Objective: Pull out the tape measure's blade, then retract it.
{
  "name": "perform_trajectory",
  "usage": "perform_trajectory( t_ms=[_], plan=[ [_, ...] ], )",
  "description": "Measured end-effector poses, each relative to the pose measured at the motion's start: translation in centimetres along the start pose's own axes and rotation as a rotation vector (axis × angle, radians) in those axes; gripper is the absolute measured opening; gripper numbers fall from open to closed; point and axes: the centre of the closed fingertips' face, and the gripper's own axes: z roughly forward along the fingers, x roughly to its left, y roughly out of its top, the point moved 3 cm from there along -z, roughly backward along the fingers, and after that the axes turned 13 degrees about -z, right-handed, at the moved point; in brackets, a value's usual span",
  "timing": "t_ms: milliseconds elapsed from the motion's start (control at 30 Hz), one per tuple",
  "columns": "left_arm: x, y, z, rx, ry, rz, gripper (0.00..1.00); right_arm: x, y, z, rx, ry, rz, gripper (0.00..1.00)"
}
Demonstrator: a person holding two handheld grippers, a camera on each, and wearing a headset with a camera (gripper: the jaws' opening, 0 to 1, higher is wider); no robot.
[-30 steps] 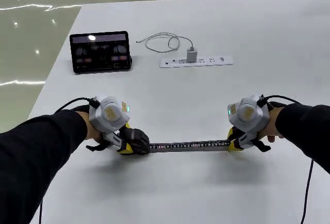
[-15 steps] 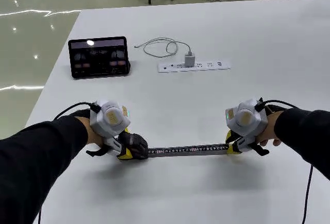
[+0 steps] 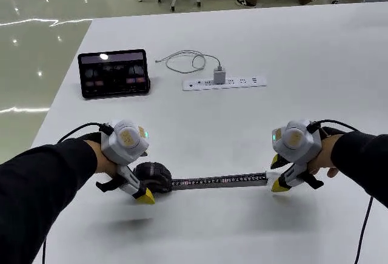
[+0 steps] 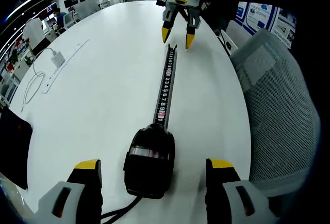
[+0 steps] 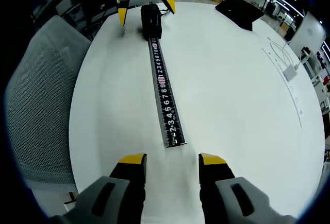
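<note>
**Head view: blade out flat, both grippers open, retraction looks next**

Head view has the tape measure [image 3: 153,176] lying on the white desk [image 3: 242,118] near your edge, its blade [image 3: 218,182] stretched flat out to your right. Your left gripper [image 4: 153,166] is spread wide, one jaw on each side of the black case with bare desk showing on both sides, so it grips nothing. Your right gripper [image 5: 172,158] is open and empty too, with its jaws just short of the blade's hook end [image 5: 174,142].

By my read the pull-out is done and retraction is the job now. The blade lies extended with nothing holding it, so a lock is probably on.

- **Left:** close squarely across the case flanks, low and centred, so the case can't twist.
- **Right:** pinch the hook end, then walk it toward the case in line with the blade. Feed it in, don't let it whip.
- **Risk:** push off-axis and the blade may buckle.

Now the views. From the head, the right jaws look as if they touch the blade tip. The right gripper view settles it: a strip of bare desk lies between tip and jaws. The left gripper view gives you the gaps beside the case, plus a dark strap or cord trailing from its rear. The head view adds the tablet [image 3: 114,73] and power strip [image 3: 224,82], well apart from the work on the far side.
</note>
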Motion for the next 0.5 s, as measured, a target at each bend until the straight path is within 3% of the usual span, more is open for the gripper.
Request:
perform_trajectory(
  t_ms=[233,400,500],
  plan=[
    [-0.76,-0.60,0.11,0.005,-0.004,-0.044,0.93,0.45,0.49,-0.10,-0.011,-0.004,-0.005,0.45],
    [-0.87,-0.57,-0.19,-0.039,0.011,-0.087,1.00,0.98,0.70,-0.06,-0.019,-0.004,0.009,0.55],
    [-0.73,-0.61,-0.38,-0.067,0.038,-0.146,1.00,1.01,0.73,-0.22,-0.030,-0.031,0.042,0.59]
  ],
)
